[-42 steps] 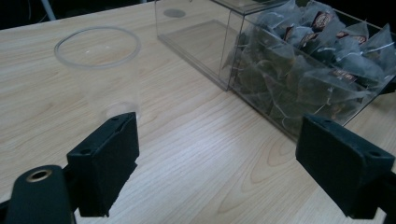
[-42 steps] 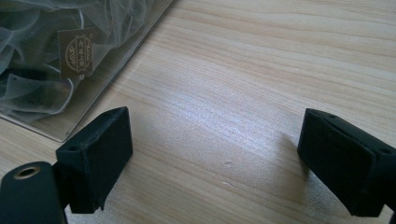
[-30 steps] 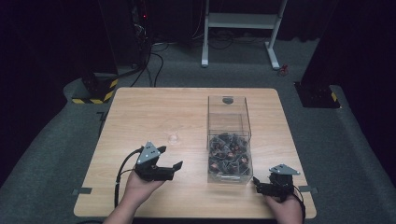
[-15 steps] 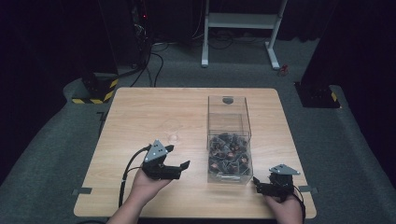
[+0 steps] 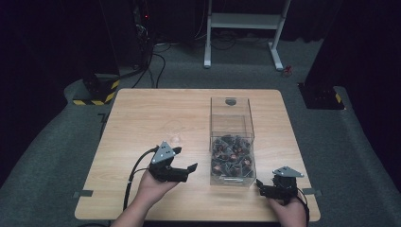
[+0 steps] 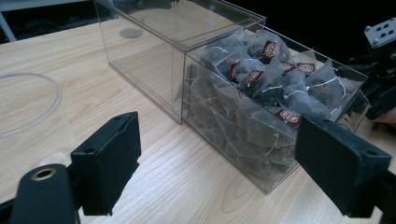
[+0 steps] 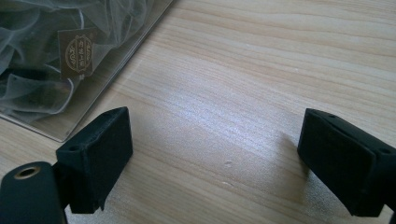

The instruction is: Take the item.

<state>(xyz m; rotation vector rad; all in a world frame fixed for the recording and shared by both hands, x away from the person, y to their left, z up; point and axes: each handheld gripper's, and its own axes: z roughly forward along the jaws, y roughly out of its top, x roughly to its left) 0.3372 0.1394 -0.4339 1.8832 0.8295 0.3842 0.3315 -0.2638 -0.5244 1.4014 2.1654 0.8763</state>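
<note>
A clear plastic box (image 5: pixel 231 142) stands on the wooden table (image 5: pixel 156 113), split into two compartments. The near compartment is packed with several dark pyramid tea bags (image 6: pixel 266 79) with red tags; the far one is bare. My left gripper (image 5: pixel 185 160) hovers left of the box, jaws open wide and aimed at the tea-bag end (image 6: pixel 224 158), with nothing between them. Just right of the box's near corner my right gripper (image 5: pixel 261 187) rests low over the table, open and empty (image 7: pixel 215 158). The box corner with tea bags (image 7: pixel 56 56) lies beyond its left jaw.
A clear glass cup (image 5: pixel 176 139) stands left of the box, close behind my left gripper, and its rim (image 6: pixel 28 93) shows beside the left jaw. The right gripper (image 6: pixel 380 70) appears past the box. A white frame (image 5: pixel 246 28) stands on the floor behind the table.
My left gripper has drifted a little to the right, closer to the box. The right gripper has stayed where it was.
</note>
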